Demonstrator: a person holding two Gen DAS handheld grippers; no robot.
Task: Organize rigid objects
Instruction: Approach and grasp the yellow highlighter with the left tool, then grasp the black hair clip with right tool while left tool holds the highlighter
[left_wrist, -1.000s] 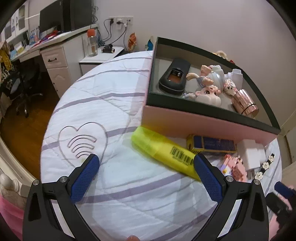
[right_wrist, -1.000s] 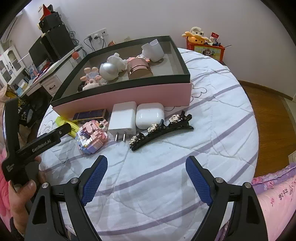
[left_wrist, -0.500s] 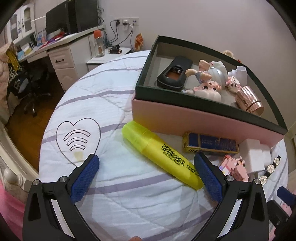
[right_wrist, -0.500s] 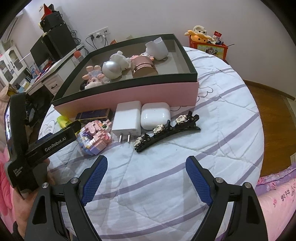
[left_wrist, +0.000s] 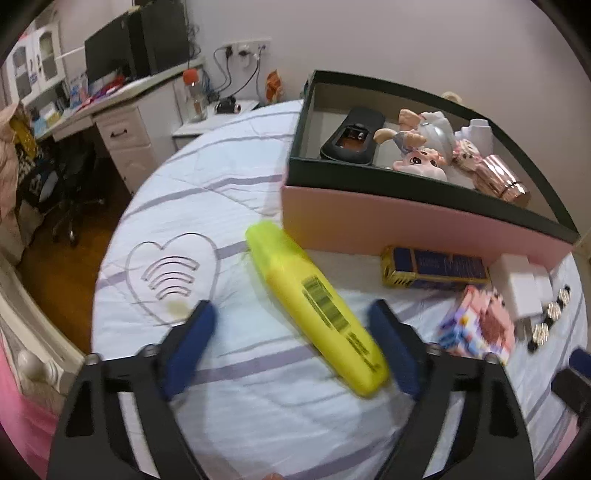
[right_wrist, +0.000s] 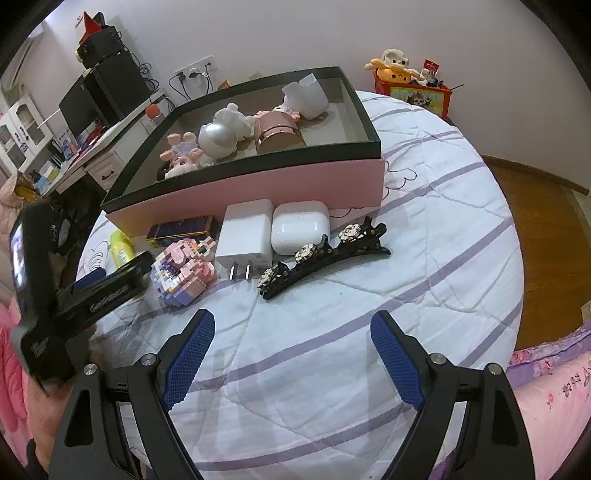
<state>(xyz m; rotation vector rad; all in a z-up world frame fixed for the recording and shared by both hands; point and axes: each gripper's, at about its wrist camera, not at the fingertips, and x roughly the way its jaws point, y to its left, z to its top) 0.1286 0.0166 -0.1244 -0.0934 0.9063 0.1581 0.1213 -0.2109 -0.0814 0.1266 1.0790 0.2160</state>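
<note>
A yellow highlighter (left_wrist: 314, 306) lies diagonally on the quilt, its near end between my open left gripper (left_wrist: 291, 347) fingers, untouched. Behind it stands a pink box with a dark rim (left_wrist: 406, 225) holding a black remote (left_wrist: 352, 136), figurines and a rose-gold cup (left_wrist: 502, 179). A blue and gold pack (left_wrist: 434, 267), a pink block toy (left_wrist: 480, 325) and a white charger (left_wrist: 517, 288) lie in front. My right gripper (right_wrist: 291, 354) is open and empty, short of a black hair clip (right_wrist: 325, 254), white earbud case (right_wrist: 299, 227) and charger (right_wrist: 245, 234). The box (right_wrist: 258, 188) shows here too.
The bed is round; its edge drops to a wooden floor (right_wrist: 539, 206) on the right and left. A desk with drawers (left_wrist: 122, 125) and a monitor stands at back left. A red toy box (right_wrist: 413, 92) sits by the wall. The left gripper's body (right_wrist: 85, 295) shows at the right view's left.
My left gripper has moved forward and left over the highlighter, whose near end now lies between the fingers. My right gripper has barely moved.
</note>
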